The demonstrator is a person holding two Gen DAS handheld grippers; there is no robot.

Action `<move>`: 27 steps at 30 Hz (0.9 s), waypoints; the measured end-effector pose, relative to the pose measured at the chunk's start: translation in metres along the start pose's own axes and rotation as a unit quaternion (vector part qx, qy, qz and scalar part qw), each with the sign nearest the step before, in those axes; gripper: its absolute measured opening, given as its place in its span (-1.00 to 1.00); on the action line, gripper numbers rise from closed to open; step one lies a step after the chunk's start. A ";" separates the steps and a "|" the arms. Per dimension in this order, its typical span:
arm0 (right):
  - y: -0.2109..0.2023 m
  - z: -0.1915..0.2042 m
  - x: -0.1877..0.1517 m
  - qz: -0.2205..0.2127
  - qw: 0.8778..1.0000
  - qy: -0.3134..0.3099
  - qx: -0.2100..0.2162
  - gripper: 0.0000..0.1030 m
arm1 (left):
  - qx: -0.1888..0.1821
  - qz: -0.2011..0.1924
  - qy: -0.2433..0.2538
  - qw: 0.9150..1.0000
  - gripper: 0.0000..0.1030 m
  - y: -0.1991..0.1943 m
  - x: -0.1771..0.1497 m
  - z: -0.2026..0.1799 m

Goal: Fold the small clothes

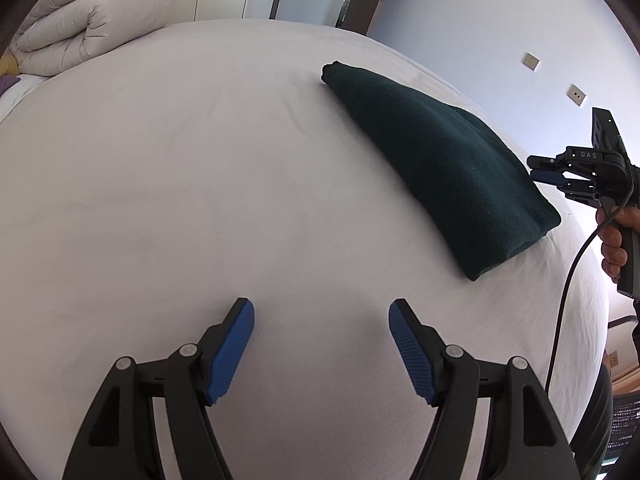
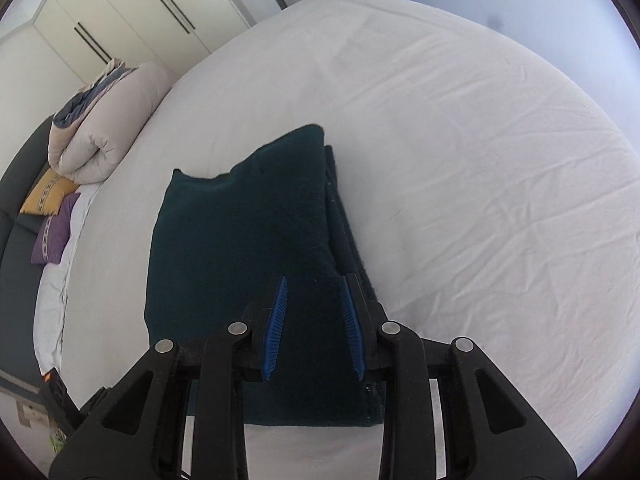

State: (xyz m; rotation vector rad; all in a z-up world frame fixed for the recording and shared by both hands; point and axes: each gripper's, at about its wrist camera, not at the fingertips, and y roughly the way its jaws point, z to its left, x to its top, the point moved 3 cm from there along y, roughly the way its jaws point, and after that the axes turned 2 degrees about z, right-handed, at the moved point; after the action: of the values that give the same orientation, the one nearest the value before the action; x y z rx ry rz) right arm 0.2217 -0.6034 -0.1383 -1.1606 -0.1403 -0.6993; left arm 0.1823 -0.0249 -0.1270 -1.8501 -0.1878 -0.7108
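Now folded green cloth (image 1: pixel 436 160) on bed (image 1: pixel 200 180)

The near edge of the dark green folded cloth (image 2: pixel 240 248) is partly hidden behind the right gripper (image 2: pixel 314 282) body in the right wrist view. The person's hand (image 1: pixel 614 240) is cut off by the frame edge in the left wrist view. The bed (image 1: pixel 160 200) extends beyond both frames.

Home bedroom, bed (image 1: pixel 180 168), duvet (image 1: pixel 80 24), wardrobe (image 2: pixel 120 20)
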 end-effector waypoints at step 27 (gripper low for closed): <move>0.043 -0.056 0.045 0.060 0.983 0.080 0.156 0.42 | -0.108 0.005 -0.134 0.985 0.93 0.055 0.137 -0.036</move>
State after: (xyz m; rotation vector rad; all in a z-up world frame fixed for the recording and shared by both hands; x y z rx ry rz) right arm 0.2678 -0.6625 -0.1757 -0.8020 -0.0419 -0.6355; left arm 0.3040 -0.1066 -0.0867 -2.1516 -0.2839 -0.4872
